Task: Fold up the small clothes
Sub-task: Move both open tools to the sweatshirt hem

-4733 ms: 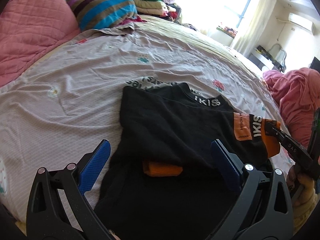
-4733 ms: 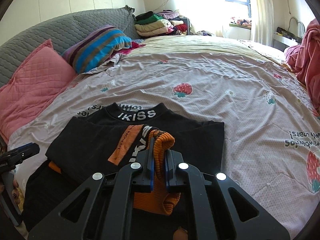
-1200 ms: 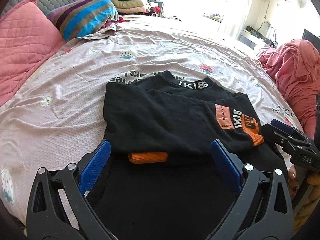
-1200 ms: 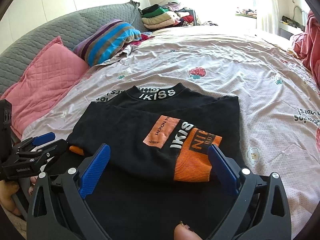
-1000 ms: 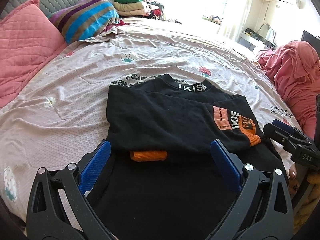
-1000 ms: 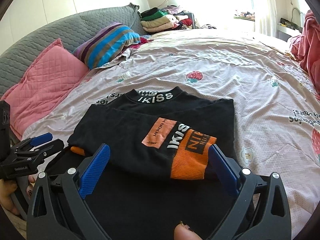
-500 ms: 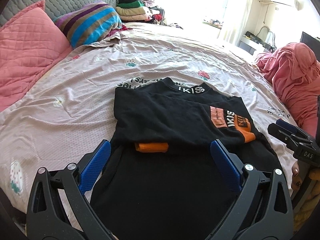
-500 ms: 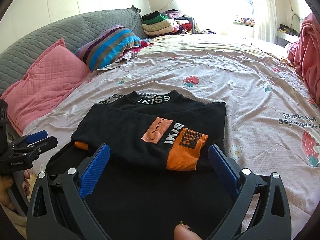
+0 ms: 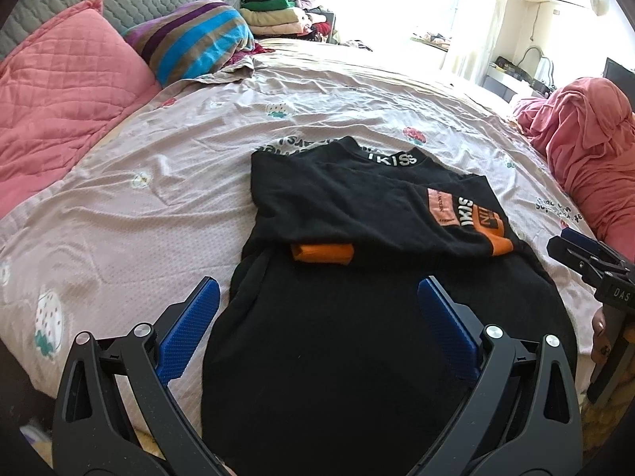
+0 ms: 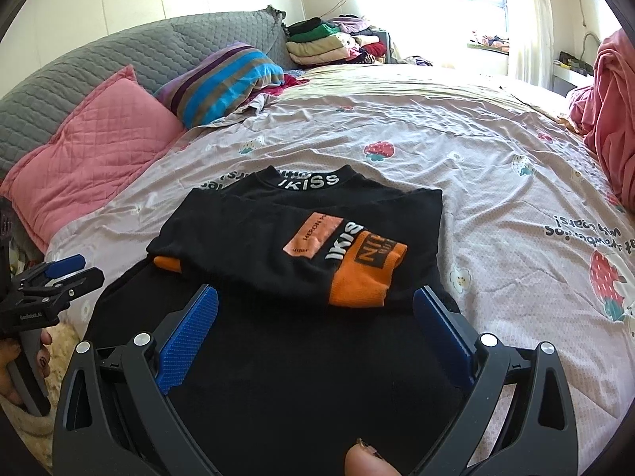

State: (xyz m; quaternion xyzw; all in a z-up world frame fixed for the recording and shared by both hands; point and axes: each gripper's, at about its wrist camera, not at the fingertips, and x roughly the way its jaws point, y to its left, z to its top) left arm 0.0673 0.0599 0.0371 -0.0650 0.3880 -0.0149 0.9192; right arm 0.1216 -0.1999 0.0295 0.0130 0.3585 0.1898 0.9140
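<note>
A black sweater (image 9: 357, 337) (image 10: 301, 357) lies flat on the bed, collar away from me, with both sleeves folded across its chest. The upper sleeve's orange cuff (image 10: 365, 273) (image 9: 498, 244) lies toward the right side; the other orange cuff (image 9: 322, 254) (image 10: 168, 263) peeks out from under it on the left. My left gripper (image 9: 317, 305) (image 10: 75, 269) hovers open over the sweater's lower left part, holding nothing. Over the lower right part my right gripper (image 10: 315, 309) (image 9: 575, 244) is open too, with nothing between its blue pads.
The bed sheet (image 10: 496, 166) is pale pink with strawberry prints. A pink pillow (image 10: 99, 150) and a striped pillow (image 10: 226, 75) lie at the grey headboard, folded clothes (image 10: 321, 41) behind them. A pink blanket heap (image 9: 587, 150) sits at the right. A thumb (image 10: 365, 462) shows at the bottom.
The right gripper let go of the orange cuff and opened, leaving the sleeve folded across the chest. Both grippers have since drawn back toward the sweater's hem.
</note>
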